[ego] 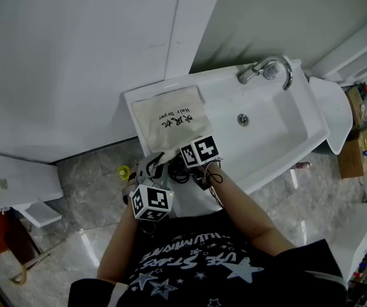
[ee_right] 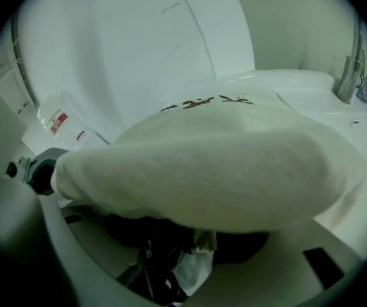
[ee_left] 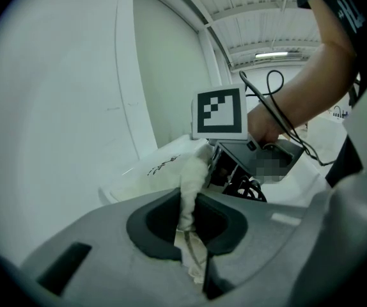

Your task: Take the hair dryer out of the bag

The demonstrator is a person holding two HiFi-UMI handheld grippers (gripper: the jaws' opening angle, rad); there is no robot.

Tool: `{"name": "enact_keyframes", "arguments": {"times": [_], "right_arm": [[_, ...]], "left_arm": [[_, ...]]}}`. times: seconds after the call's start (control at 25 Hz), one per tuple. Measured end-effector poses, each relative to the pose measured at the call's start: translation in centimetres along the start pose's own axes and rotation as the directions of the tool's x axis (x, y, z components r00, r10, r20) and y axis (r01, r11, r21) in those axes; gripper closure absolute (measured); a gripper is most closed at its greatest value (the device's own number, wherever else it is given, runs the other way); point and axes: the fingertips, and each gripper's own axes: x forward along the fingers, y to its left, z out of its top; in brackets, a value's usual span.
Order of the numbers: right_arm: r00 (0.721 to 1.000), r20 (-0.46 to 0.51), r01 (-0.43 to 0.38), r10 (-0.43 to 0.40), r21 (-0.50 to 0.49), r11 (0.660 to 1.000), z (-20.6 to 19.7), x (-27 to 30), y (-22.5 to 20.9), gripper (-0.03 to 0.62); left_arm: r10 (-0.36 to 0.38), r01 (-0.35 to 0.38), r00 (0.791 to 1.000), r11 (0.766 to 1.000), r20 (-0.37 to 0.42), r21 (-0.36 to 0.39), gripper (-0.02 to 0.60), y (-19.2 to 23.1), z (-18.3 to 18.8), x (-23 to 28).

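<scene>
On the white sink counter (ego: 222, 91), left of the basin (ego: 270, 130), lies the cream cloth bag (ego: 171, 121) w/ dark print on it. Both grippers meet at its near edge. Left gripper (ee_left: 193, 234) has its jaws together, clamped on a twisted bit of the bag's cloth and drawstring. Right gripper (ee_right: 185, 243) is just beside it, jaws wide apart, under the lifted cloth at the bag's mouth. Between its jaws sits a dark tangled thing (ee_right: 158, 261) w/ a pale tag. Whether this is the hair dryer or its cord, I cannot tell. No view shows the hair dryer plainly, but the bag bulges in the right gripper view. Faucet (ego: 266, 70) stands at the basin's far side.
</scene>
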Motion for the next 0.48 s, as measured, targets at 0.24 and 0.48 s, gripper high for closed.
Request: {"name": "enact_keyframes", "arguments": {"times": [0.24, 0.48], "right_arm": [[1.000, 0.018, -0.019, 0.019, -0.009, 1.000, 0.1, 0.0, 0.0, 0.373], [0.995, -0.006, -0.104, 0.104, -0.012, 0.995, -0.7, -1.6, 0.0, 0.395]], "left_arm": [[0.022, -0.022, 1.000, 1.000, -0.018, -0.014, 0.545, -0.1, -0.3, -0.1], [0.082, -0.085, 0.995, 0.996, -0.051, -0.043, 0.545, 0.4, -0.3, 0.3]]}}
